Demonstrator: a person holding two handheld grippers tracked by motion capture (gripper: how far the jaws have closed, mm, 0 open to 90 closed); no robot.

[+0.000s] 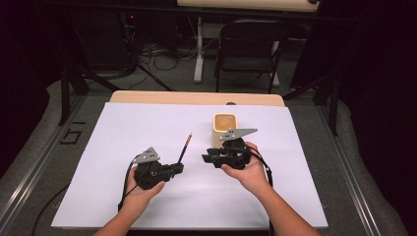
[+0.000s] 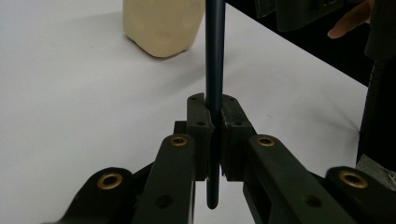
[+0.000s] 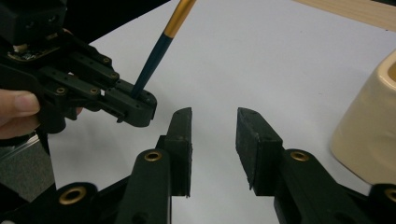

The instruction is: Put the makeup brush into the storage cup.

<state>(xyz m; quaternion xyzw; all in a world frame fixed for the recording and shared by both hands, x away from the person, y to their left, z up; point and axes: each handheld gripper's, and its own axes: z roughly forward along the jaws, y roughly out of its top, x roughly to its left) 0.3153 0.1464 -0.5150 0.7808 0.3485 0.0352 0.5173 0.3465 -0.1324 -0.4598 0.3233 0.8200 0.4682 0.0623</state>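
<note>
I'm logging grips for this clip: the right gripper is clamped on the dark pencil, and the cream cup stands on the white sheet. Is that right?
Not quite. The left gripper is the one clamped on the pencil, as the left gripper view shows. The right gripper has its jaws apart with nothing between them, seen in the right gripper view. The cream cup does stand on the white sheet.

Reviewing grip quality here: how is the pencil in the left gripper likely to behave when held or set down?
The pencil looks stiff: it runs straight out of the shut left gripper without sagging. Thin and probably light, it is clamped near one end, so it might pivot between the pads if bumped. Its shaft looks round, so on the white sheet it would likely roll.
</note>
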